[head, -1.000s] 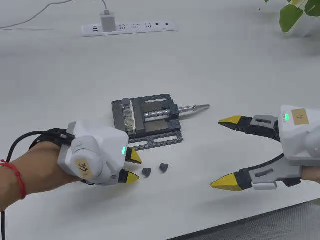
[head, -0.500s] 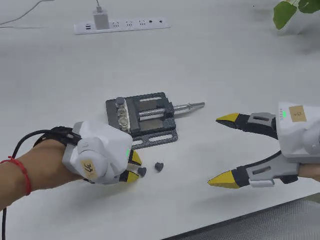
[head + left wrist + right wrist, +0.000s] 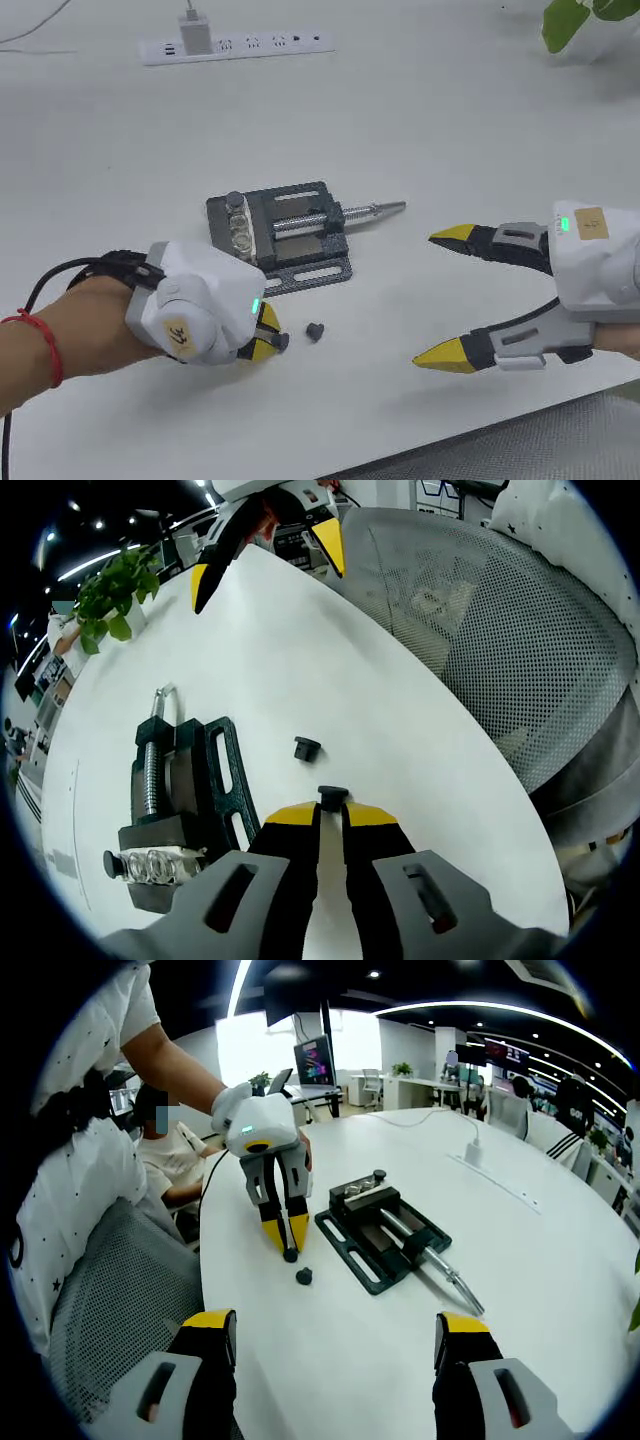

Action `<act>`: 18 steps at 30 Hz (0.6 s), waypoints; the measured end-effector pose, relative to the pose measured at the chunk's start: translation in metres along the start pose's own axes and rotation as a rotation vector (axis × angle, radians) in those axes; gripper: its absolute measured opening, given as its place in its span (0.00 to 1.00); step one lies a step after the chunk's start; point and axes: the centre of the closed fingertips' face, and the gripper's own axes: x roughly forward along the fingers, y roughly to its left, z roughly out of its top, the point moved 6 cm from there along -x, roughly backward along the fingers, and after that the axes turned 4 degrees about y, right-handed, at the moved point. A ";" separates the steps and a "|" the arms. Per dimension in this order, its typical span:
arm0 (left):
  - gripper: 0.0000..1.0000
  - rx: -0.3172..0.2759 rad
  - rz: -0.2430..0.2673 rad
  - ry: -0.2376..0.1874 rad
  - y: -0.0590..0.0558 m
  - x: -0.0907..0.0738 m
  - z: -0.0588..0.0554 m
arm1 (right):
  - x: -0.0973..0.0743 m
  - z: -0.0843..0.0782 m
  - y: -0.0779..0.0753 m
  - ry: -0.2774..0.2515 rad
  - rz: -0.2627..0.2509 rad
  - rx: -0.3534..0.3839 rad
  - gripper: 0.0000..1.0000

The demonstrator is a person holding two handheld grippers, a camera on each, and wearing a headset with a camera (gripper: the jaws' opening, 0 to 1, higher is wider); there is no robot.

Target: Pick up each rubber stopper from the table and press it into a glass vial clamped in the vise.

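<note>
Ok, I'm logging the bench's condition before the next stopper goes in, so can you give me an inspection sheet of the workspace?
Surface: white table, no spills seen.
Job's things: vise holds a row of glass vials, the far one seemingly capped dark; one loose stopper lies on the table in front of the vise.
Clutter: nothing seen.
Grippers: left gripper shut on a second stopper down at the table; right gripper open, empty, apart from the vise.
Cables: black cable runs from the left hand; power strip with a charger plugged in, at the far side.
Surroundings: plant leaves; mesh chair.
</note>
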 end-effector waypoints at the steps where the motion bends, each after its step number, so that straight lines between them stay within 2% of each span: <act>1: 0.05 0.001 0.001 0.000 0.000 0.000 0.000 | 0.000 0.000 0.000 0.000 0.000 0.000 0.80; 13: 0.05 -0.034 0.025 -0.013 -0.001 0.000 -0.001 | 0.001 0.001 -0.002 -0.007 0.000 0.001 0.79; 18: 0.04 -0.118 0.058 -0.058 -0.001 -0.006 0.002 | 0.002 0.007 -0.001 -0.014 0.004 -0.002 0.79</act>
